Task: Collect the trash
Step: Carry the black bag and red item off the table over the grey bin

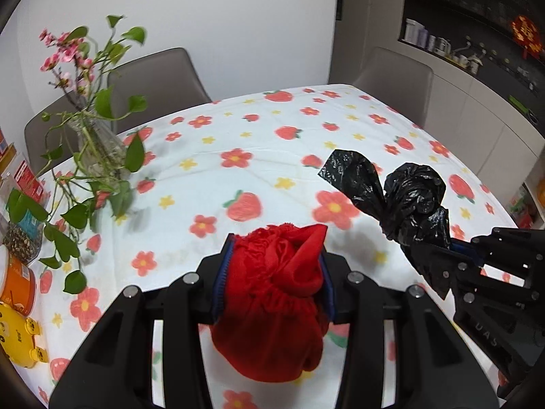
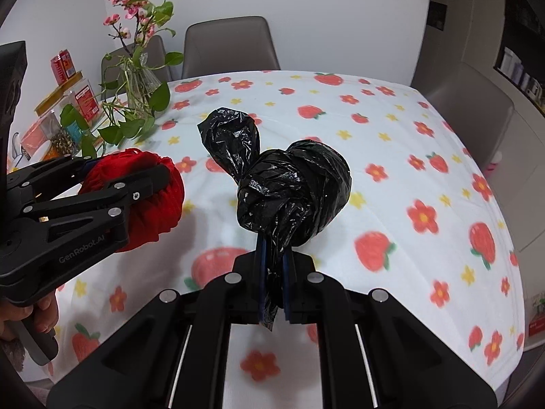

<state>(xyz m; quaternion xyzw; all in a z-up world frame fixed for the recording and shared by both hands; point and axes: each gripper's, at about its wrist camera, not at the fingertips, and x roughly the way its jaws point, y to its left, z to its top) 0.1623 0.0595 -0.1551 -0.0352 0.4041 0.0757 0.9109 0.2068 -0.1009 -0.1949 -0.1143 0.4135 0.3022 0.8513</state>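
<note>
My left gripper (image 1: 272, 255) is shut on a red cloth bundle (image 1: 272, 306) and holds it above the flowered tablecloth (image 1: 238, 129). The bundle also shows in the right wrist view (image 2: 160, 201), with the left gripper (image 2: 150, 177) clamped on it. My right gripper (image 2: 272, 248) is shut on the neck of a knotted black trash bag (image 2: 289, 191), held up over the table. The bag (image 1: 402, 197) and the right gripper (image 1: 439, 248) also show at the right of the left wrist view.
A glass vase with leafy stems and pink flowers (image 1: 92, 143) stands at the table's left, also in the right wrist view (image 2: 139, 81). Jars, boxes and an orange tub (image 1: 17, 283) line the left edge. Grey chairs (image 1: 153, 81) stand behind and at the right (image 2: 470, 102).
</note>
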